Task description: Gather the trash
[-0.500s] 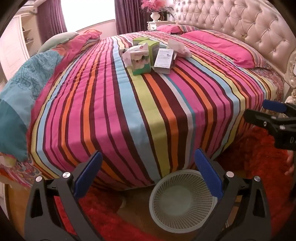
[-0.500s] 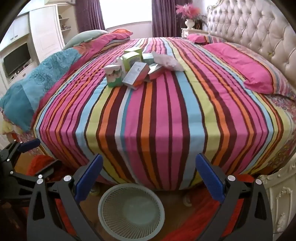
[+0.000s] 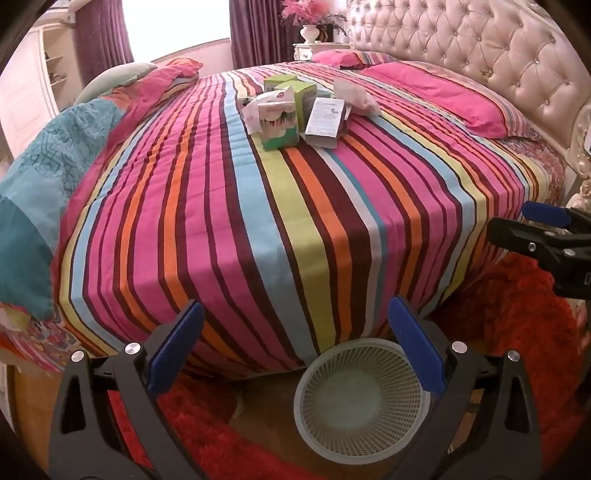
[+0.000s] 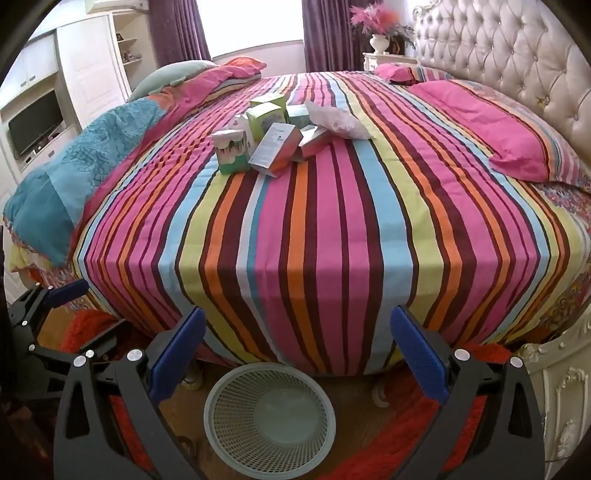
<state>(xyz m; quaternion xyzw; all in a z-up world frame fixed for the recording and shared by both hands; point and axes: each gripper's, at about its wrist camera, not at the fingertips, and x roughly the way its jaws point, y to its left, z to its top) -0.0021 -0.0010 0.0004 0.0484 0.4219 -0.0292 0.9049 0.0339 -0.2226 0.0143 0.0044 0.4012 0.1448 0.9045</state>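
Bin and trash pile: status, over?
Left gripper and right gripper open, nothing held. Boxes and wrapper piled mid-bed, untouched. Bin on floor at bed foot, looks empty. Nothing in the way.

Stripes everywhere: the bedspread (image 4: 314,221) runs in bands of pink, maroon, orange, lime, sky blue and white. A folded quilt (image 4: 74,173) on the bed's left side shows teal and light blue with a fine line pattern, then pink. Solid hot-pink pillow (image 4: 491,125) with a striped border, against a cream tufted headboard (image 4: 517,55). The heap of trash: lime-green boxes (image 4: 264,114), a white-and-green carton (image 4: 231,151) with a red scene, a crumpled white wrapper (image 4: 340,122). On the floor, a pale mesh wastebasket (image 4: 269,417) on a bright red shaggy rug (image 3: 517,314). Purple curtains (image 4: 177,26). Each hand-held gripper, left (image 3: 295,347) and right (image 4: 295,354), is black with blue pads.
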